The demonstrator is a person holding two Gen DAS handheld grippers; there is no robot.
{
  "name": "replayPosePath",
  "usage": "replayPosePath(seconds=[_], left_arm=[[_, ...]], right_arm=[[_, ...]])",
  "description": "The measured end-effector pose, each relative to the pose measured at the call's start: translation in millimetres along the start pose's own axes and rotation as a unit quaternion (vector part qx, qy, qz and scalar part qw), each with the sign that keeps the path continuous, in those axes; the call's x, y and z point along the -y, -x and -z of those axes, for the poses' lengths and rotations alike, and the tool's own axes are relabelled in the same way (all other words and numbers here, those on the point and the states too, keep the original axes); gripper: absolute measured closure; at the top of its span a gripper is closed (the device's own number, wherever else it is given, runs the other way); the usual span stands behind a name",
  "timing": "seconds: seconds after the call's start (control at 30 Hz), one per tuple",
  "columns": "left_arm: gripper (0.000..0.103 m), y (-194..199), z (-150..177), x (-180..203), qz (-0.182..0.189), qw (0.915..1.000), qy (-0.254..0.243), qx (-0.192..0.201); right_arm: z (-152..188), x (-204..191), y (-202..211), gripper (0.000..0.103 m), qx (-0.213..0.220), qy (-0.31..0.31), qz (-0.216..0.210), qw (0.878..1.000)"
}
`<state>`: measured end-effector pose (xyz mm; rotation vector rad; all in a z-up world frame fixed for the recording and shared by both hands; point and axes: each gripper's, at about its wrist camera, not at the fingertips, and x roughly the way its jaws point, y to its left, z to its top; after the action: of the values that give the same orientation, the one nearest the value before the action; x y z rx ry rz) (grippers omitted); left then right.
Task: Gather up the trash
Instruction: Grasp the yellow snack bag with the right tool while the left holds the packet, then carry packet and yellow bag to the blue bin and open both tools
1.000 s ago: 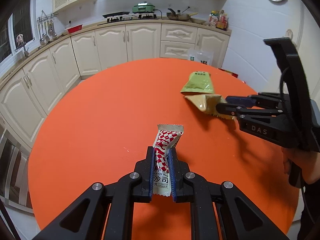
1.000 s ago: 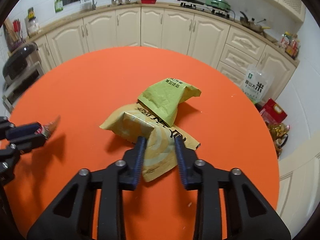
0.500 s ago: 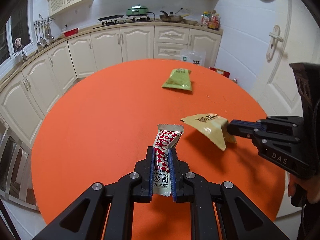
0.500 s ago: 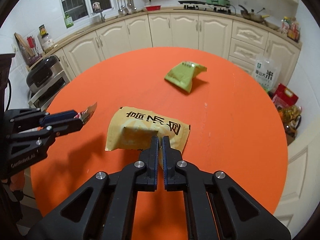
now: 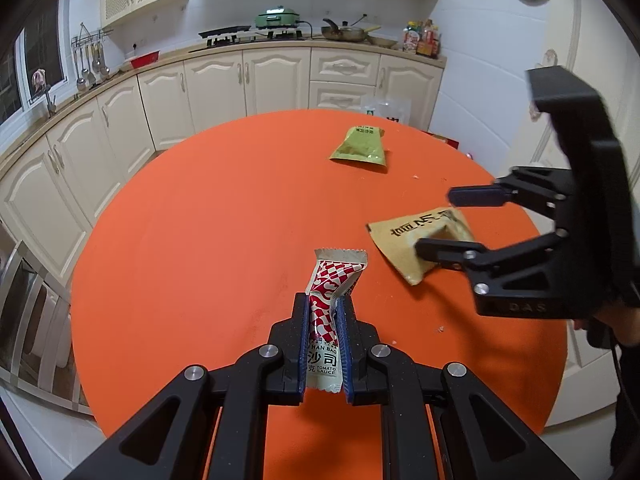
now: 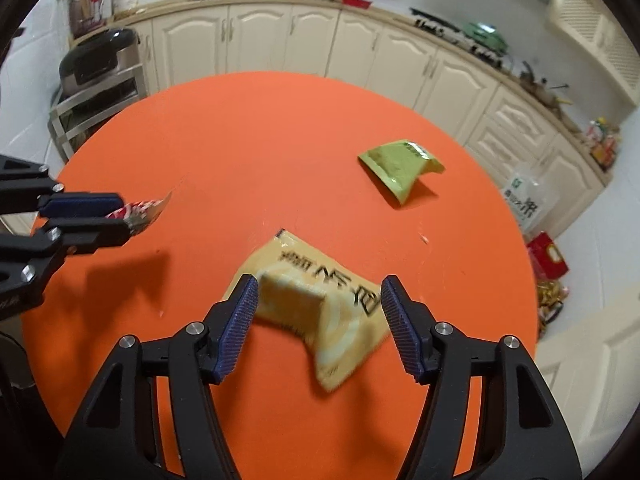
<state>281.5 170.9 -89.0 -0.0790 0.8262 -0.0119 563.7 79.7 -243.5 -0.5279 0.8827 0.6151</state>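
My left gripper (image 5: 324,320) is shut on a red-and-white tomato sauce packet (image 5: 330,300) and holds it above the round orange table (image 5: 208,220). It also shows at the left of the right wrist view (image 6: 116,220). My right gripper (image 6: 318,312) is wide open over a yellow snack bag (image 6: 320,304) that lies loose between its fingers, blurred. The yellow bag (image 5: 416,240) shows in the left wrist view under the open right gripper (image 5: 436,220). A green snack bag (image 5: 360,146) lies at the table's far side, also in the right wrist view (image 6: 400,168).
Cream kitchen cabinets (image 5: 240,80) ring the table's far side. A white rice bag (image 6: 524,200) and a red box (image 6: 548,256) stand on the floor past the table's right edge. A metal rack with a black appliance (image 6: 96,64) stands at the left.
My right gripper carried the yellow bag toward the near right of the table, then opened and let it go. My left gripper still holds the sauce packet.
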Motion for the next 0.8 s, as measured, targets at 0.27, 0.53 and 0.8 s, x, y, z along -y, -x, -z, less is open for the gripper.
replayPosePath(seconds=[0.27,0.53,0.8], left_arm=[[0.093,-6.2,-5.0,0.9,-0.006,1.0,0.005,-0.004],[0.093,-11.6,-5.8,10.4,0.001,0.9999,0.008,-0.008],[0.093,-3.4,-8.0,13.8,0.006,0.9999,0.011,-0.006]], right_arm=[[7.9,6.5,-14.8,0.039,-0.001,-0.005,-0.064,0.998],[22.4,6.7,-16.9,0.051,0.016,-0.025,-0.037,0.999],[34.1,17.1,-7.9,0.066,0.047,-0.126,-0.065,0.989]])
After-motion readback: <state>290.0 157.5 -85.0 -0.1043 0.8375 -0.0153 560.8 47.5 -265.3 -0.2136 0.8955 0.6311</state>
